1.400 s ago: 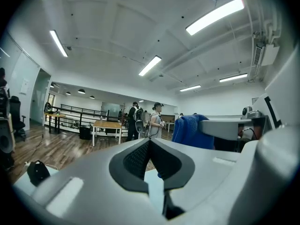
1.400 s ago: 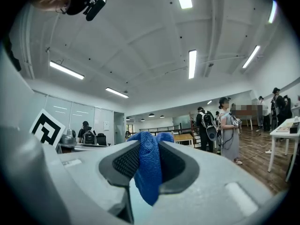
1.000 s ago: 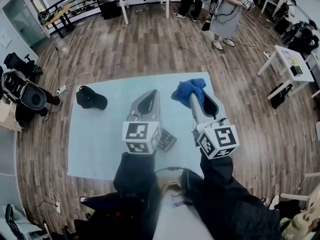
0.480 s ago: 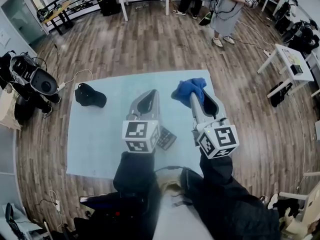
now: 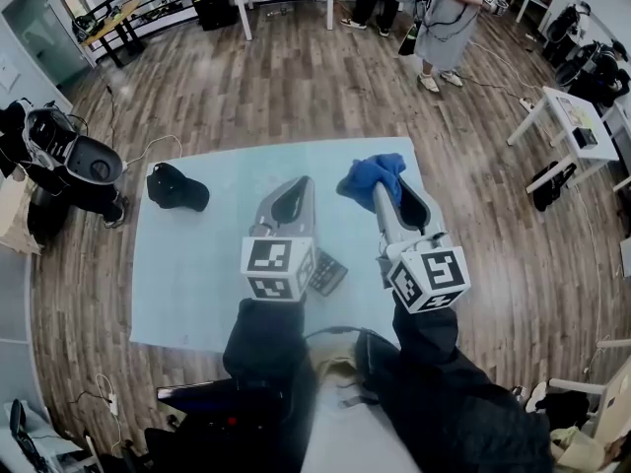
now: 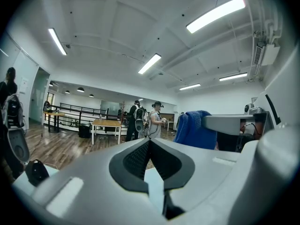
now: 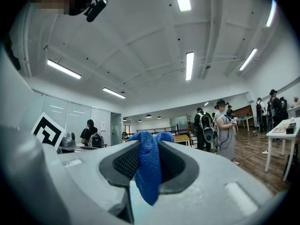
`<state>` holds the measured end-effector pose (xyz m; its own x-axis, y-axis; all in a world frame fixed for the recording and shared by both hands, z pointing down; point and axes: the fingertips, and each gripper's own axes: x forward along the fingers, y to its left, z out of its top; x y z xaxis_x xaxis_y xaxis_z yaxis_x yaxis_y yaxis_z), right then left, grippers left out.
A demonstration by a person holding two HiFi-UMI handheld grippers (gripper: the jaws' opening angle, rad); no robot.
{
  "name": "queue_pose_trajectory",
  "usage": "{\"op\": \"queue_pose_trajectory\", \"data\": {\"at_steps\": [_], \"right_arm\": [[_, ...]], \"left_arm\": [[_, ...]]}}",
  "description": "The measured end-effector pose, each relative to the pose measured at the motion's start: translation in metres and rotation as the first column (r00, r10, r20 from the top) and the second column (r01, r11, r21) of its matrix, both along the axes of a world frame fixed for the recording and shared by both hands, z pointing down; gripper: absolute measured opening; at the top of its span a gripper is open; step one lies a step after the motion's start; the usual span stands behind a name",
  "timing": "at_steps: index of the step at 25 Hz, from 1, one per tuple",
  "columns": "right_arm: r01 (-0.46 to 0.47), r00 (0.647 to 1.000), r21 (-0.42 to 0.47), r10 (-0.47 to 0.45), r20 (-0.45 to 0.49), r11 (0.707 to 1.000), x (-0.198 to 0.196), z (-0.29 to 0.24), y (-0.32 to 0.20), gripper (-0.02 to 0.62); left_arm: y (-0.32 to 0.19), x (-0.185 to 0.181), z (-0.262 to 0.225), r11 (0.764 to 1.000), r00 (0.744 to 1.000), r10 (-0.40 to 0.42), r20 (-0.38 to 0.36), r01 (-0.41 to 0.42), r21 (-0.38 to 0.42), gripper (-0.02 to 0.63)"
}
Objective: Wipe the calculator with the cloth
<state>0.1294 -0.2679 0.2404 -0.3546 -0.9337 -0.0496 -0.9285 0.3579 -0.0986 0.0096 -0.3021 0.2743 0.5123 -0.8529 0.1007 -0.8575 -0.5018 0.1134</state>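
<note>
1. Overhead, a person in dark sleeves is holding two tools above a pale blue counter, which is standing on a wooden floor.
2. On the left, the left tool is pointing toward the far side. Its jaws are pressed together, with nothing pinched between them.
3. On the right, the right tool is pinching a blue cloth. The cloth is bunching out beyond the jaw tips above the counter's far right part.
4. From that tool's own view, the cloth is hanging down between the two dark pads.
5. Nearer the person, the calculator is lying flat on the counter between the two tools. The left tool's marker cube is covering part of it. The cloth is well apart from it, on its far side.
6. Off to the far left of the counter, a black cap is lying alone.
7. Farther back, two people are standing on the floor beside a wooden table.
</note>
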Motion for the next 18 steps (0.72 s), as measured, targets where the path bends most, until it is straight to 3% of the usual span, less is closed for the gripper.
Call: {"op": "queue_pose_trajectory", "data": {"at_steps": [18], "right_arm": [[0.017, 1.000, -0.004, -0.017, 0.009, 1.000, -0.0005, 0.0010, -0.0048, 0.100]], "left_arm": [[-0.0034, 0.0021, 0.0017, 1.000, 1.000, 0.008, 0.018, -0.008, -0.010, 0.003]]}}
